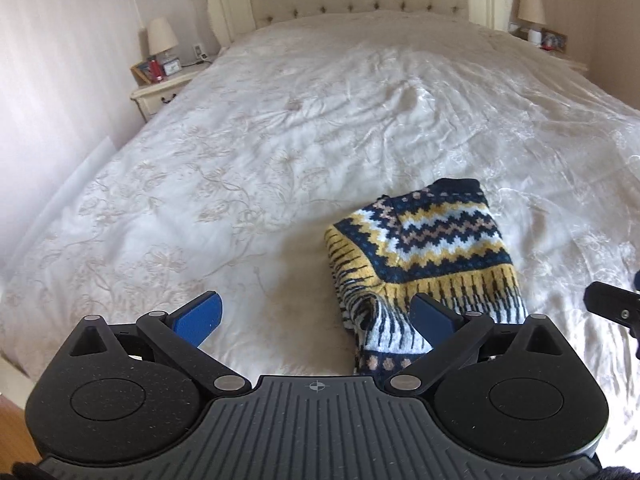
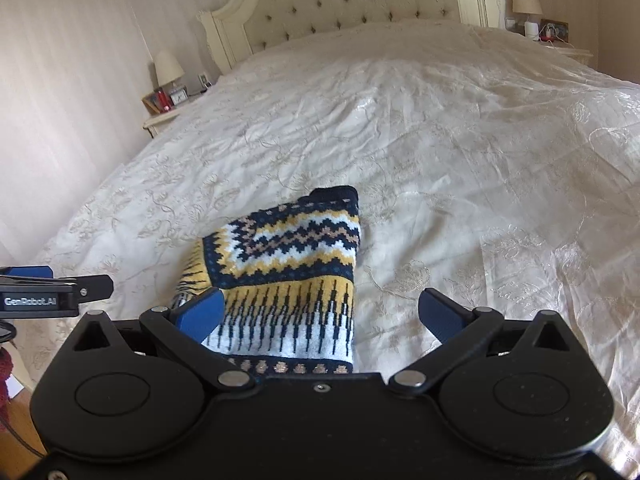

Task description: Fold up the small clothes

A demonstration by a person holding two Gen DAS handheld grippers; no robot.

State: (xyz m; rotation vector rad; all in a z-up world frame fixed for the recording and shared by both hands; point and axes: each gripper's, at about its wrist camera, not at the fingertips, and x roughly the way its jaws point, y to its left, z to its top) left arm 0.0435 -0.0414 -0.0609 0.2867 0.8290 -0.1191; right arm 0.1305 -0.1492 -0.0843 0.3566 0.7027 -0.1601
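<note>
On the near part of the bed (image 1: 280, 128), the patterned knit sweater (image 1: 420, 248) lies already doubled into a compact bundle. Your left hand-held gripper (image 1: 316, 312) hangs with jaws apart at its left edge, and your right hand-held gripper (image 2: 320, 312) hangs over its near hem, jaws apart too, holding nothing. You seem between folds; next, likely pinch the near hem and carry it over evenly.

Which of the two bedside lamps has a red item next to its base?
The lamp on the left nightstand: a red item and a small clock stand beside its base. The other lamp, right of the headboard, has only white items close by.
</note>
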